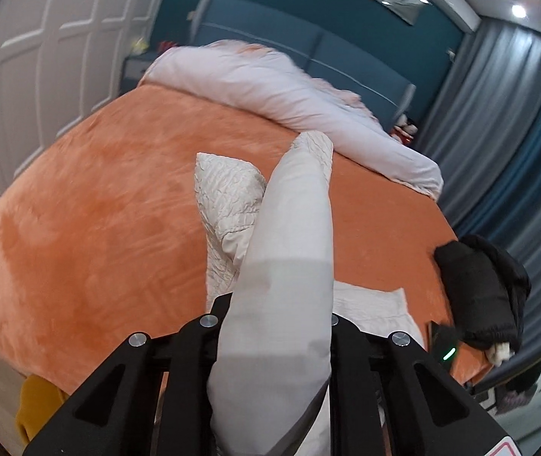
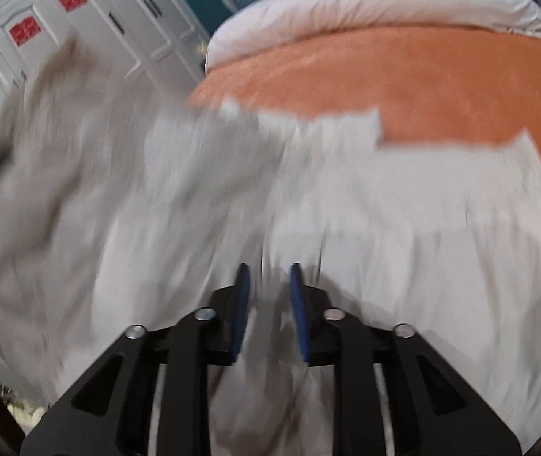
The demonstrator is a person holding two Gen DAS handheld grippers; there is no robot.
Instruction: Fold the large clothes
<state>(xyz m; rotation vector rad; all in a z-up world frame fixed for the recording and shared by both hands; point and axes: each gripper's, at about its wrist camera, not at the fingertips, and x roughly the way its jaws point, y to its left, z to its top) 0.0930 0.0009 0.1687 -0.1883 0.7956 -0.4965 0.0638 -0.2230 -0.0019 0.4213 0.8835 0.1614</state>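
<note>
My left claw (image 1: 274, 326) pinches a lifted fold of the pale garment (image 1: 289, 235); my right claw (image 2: 268, 296) grips its blurred cloth above the orange bed (image 2: 441, 87).

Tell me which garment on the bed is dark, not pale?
The black jacket, bunched at the right edge of the orange bed. The grey-white garment in the left gripper is pale.

A pale grey-white garment (image 1: 282, 266) lies partly spread on the orange bed (image 1: 99, 197), with one smooth fold drawn up off it into a long, narrow ridge. Beside that ridge a crinkled, quilted cream part (image 1: 228, 193) shows. In the right wrist view the cloth (image 2: 403, 197) is blurred, its far edge lying across the orange cover.
</note>
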